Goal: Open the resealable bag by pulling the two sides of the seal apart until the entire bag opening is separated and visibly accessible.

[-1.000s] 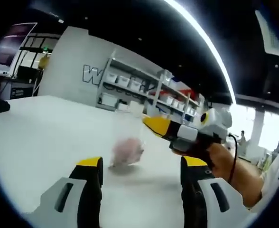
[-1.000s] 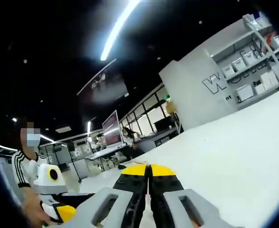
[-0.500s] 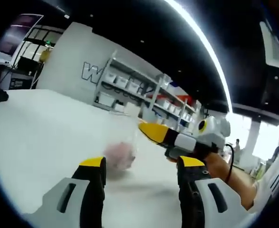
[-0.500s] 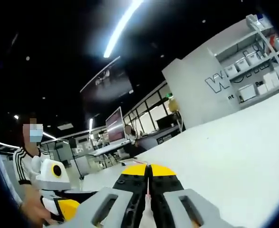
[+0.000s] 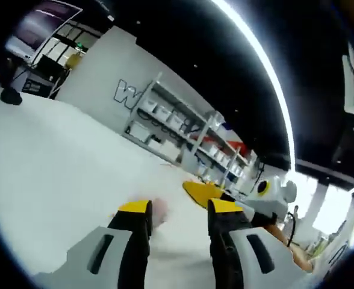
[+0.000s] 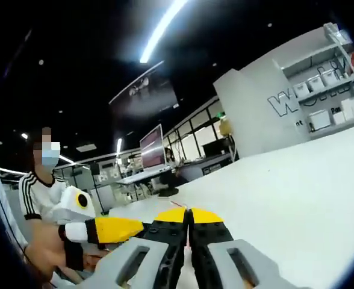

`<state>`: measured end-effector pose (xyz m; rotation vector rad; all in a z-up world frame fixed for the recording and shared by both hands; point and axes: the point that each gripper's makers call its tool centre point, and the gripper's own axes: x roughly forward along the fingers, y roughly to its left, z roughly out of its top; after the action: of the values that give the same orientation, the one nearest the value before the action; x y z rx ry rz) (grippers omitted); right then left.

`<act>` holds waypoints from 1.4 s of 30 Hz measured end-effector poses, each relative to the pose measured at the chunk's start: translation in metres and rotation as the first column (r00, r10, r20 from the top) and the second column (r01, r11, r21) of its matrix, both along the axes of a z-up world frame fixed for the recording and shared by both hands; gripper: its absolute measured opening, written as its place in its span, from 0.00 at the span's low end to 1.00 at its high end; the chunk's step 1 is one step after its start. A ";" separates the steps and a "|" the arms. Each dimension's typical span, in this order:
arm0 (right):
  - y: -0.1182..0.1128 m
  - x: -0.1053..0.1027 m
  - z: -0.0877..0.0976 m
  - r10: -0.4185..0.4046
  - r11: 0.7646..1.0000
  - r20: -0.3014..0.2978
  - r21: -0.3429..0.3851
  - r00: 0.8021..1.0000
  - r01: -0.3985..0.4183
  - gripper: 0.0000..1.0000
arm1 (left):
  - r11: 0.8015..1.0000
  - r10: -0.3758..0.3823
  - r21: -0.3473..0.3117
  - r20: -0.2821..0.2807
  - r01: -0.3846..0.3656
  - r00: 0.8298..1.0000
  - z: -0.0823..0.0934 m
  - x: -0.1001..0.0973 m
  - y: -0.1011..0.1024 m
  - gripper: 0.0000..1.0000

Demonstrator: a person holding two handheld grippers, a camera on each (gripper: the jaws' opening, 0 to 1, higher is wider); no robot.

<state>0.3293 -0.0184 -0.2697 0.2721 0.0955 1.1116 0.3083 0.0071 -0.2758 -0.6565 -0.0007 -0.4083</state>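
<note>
The left gripper [image 5: 178, 212] is narrowing its jaws compared with a second ago and closing in on the clear resealable bag [image 5: 162, 198] with its pink contents, which is now showing just between and past the jaw tips, above the white table [image 5: 50, 156]. The right gripper [image 6: 188, 215] is pinching shut, apparently on the bag's top edge, though the film is barely showing. The risk: the left jaws are reaching toward both seal layers together, or slipping off the slick film, leaving the seal closed.
</note>
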 end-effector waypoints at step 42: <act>-0.004 -0.028 -0.013 0.020 0.992 0.130 -0.126 0.991 -0.004 0.00 | 0.944 -0.050 -0.330 -0.089 0.018 0.995 -0.014 -0.008 0.001 0.13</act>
<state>0.3011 -0.0225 -0.2827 0.0853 0.0502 1.1278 0.3003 0.0081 -0.2900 -1.0080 0.0350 -0.4132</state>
